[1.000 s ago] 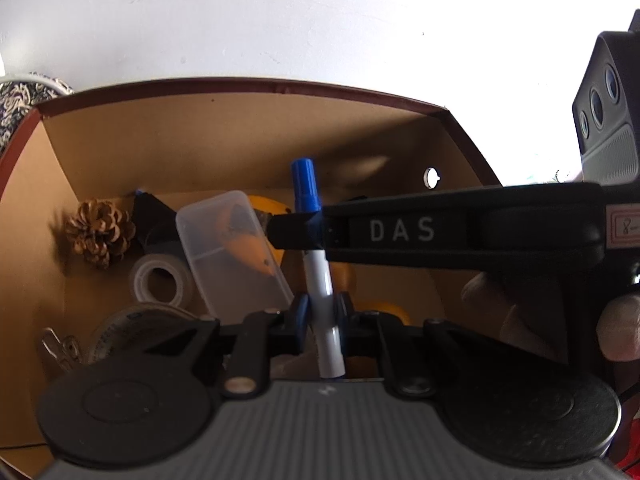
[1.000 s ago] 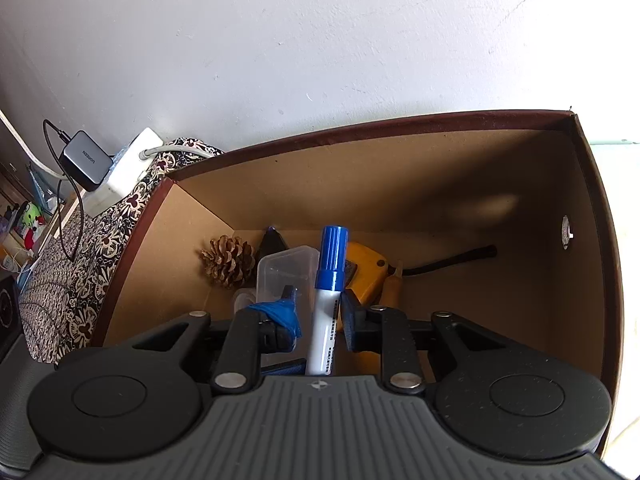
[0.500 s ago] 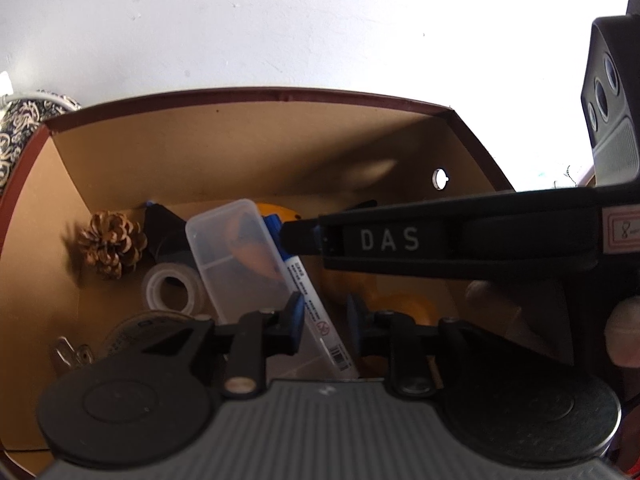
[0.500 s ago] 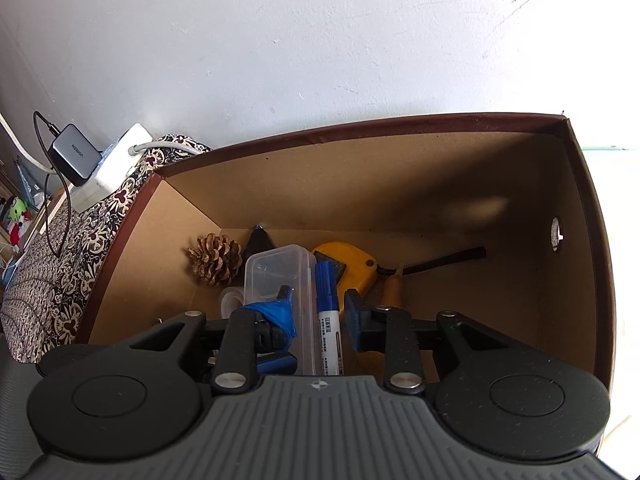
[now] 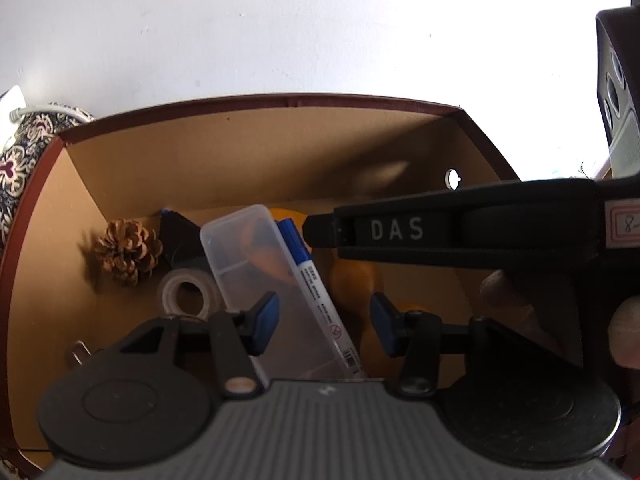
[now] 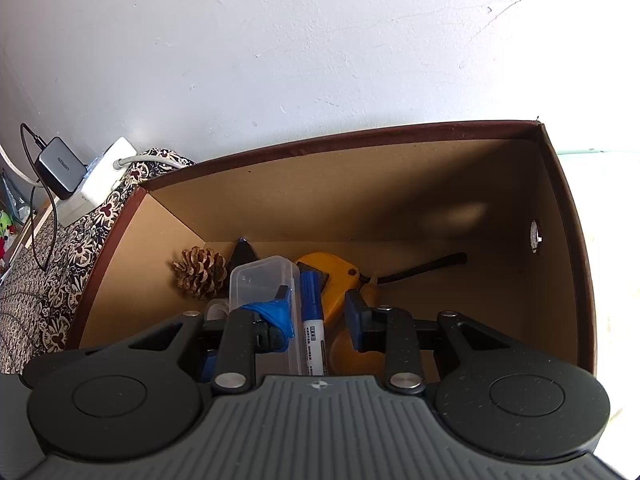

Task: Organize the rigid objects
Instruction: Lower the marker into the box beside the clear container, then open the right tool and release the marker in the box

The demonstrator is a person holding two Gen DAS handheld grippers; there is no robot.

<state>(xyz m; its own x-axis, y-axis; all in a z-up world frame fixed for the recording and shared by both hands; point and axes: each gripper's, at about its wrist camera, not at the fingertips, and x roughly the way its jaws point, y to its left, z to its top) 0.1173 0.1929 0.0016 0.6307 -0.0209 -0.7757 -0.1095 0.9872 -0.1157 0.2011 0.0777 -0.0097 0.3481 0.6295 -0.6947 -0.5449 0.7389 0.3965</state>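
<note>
A blue-capped white marker (image 5: 312, 280) lies loose in the brown cardboard box (image 5: 240, 160), leaning on a clear plastic case (image 5: 244, 252). It also shows in the right wrist view (image 6: 311, 312), beside the case (image 6: 266, 280) in the box (image 6: 360, 200). My left gripper (image 5: 324, 320) is open above the marker and holds nothing. My right gripper (image 6: 320, 316) is open above the marker and empty; its finger reaches in from the right in the left wrist view (image 5: 440, 232).
In the box lie a pine cone (image 5: 124, 250), a tape roll (image 5: 186, 294), a yellow tape measure (image 6: 332, 280), a black-handled tool (image 6: 424, 268) and a metal clip (image 5: 78, 350). A patterned cloth (image 6: 60, 280) with a charger (image 6: 60, 170) lies left of the box.
One second ago both grippers were shut on the upright marker. Both opened, and the marker dropped into the box against the clear case. Both grippers have drawn back slightly.
</note>
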